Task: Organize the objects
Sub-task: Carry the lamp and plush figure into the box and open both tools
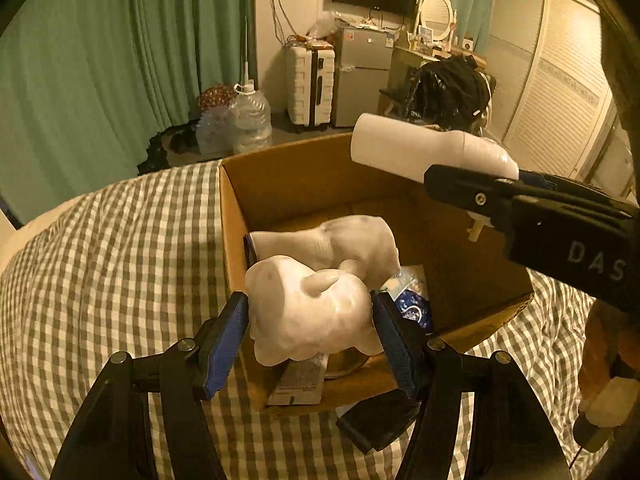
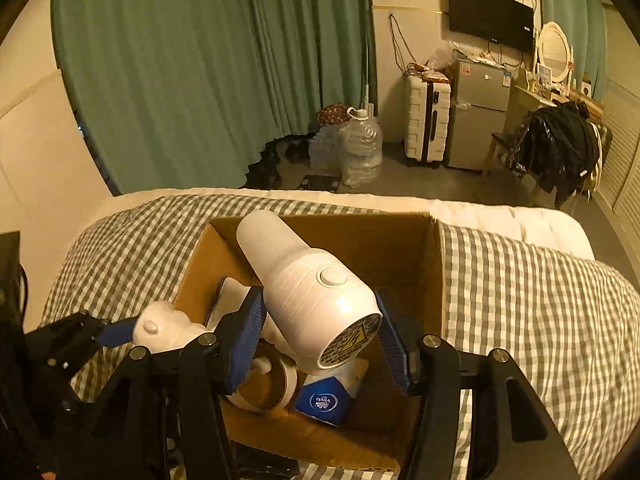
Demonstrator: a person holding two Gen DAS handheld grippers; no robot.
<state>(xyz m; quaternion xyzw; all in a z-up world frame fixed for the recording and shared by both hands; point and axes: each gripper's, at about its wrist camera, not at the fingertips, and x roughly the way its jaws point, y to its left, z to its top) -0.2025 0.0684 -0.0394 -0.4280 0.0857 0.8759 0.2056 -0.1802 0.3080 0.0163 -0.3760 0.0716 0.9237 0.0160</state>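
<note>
An open cardboard box (image 1: pixel 280 176) sits on a grey-checked bedspread (image 1: pixel 120 260). My left gripper (image 1: pixel 310 304) is shut on a white animal-shaped figurine (image 1: pixel 308 320), which hangs over the box's near left corner. A second white figurine (image 1: pixel 352 240) lies inside the box. My right gripper (image 2: pixel 320 312) is shut on a white cylindrical device with a round button (image 2: pixel 308 292), tilted above the box (image 2: pixel 436 272). The right wrist view shows the left gripper (image 2: pixel 116 332) and its figurine (image 2: pixel 160 332) at the lower left. The device (image 1: pixel 400 144) also shows in the left wrist view, over the box's far right side.
Inside the box lie a blue tissue pack (image 2: pixel 324 400), a round tin-like thing (image 2: pixel 264 384) and a flat grey carton (image 1: pixel 300 380). A black object (image 1: pixel 376 420) rests against the box's near wall. Beyond the bed are water bottles (image 2: pixel 360 148), a suitcase (image 2: pixel 426 120) and a chair with dark clothes (image 2: pixel 560 148).
</note>
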